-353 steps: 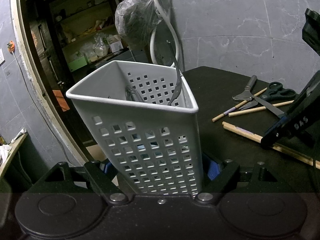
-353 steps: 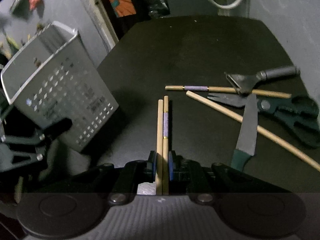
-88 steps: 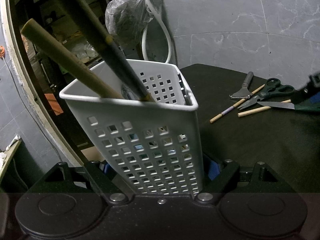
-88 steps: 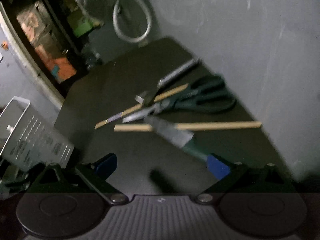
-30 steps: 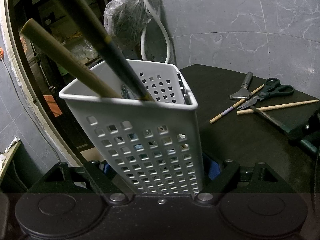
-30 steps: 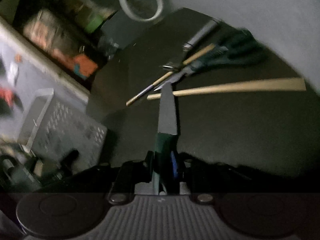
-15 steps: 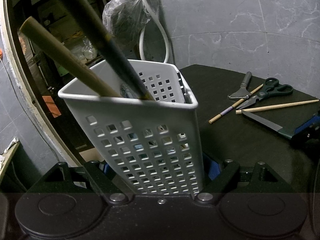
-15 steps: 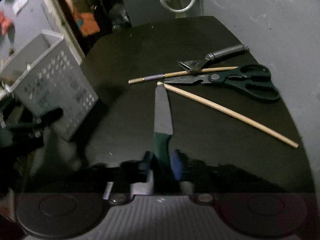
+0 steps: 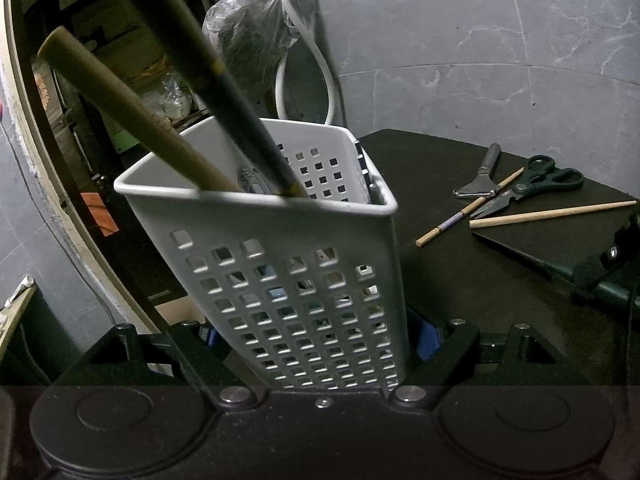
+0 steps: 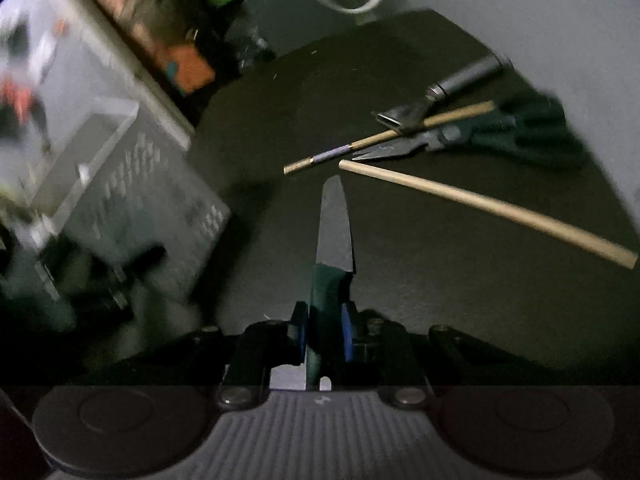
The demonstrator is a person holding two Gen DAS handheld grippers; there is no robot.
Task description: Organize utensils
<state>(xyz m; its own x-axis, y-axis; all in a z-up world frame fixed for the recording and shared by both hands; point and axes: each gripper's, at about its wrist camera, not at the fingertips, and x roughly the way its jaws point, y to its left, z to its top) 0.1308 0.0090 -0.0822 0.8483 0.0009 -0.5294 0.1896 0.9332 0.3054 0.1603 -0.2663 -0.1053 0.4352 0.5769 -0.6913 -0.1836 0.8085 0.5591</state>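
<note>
Right jaws: pressed on the dark green handle of the knife (image 10: 333,236), one blue pad on each side; the right gripper (image 10: 325,330) holds it with the blade running straight ahead, tip forward.
Left jaws: clamped on the lower walls of the white perforated caddy (image 9: 288,280), one jaw on each side; the left gripper (image 9: 316,344) holds it tilted, mouth leaning away toward the wall.
Step in hand (judgement): carrying the knife from the table (image 10: 400,280) over to the caddy and dropping it in.
Caddy contents: two chopsticks (image 9: 168,92) already stand in it, leaning out toward the left wrist camera; a metal utensil handle shows behind them.
Knife placing: the blade should go in tip first, so the wrist needs to tip further down once above the rim; aim for the open right half of the mouth, clear of the leaning sticks.
Grip advice: the handle is pinched near its blade end, so the pinch should hold firm until the tip is well inside.
Caddy advice: keep it steady and tilted toward the incoming hand.
Left on the table: a plain chopstick (image 10: 488,212), a purple-banded chopstick (image 10: 384,136), the scissors (image 10: 480,136) and a peeler (image 10: 436,100), lying close together and partly crossed, well apart from the caddy.
Risk: the blade tip could knock the standing sticks or catch a wall hole.
</note>
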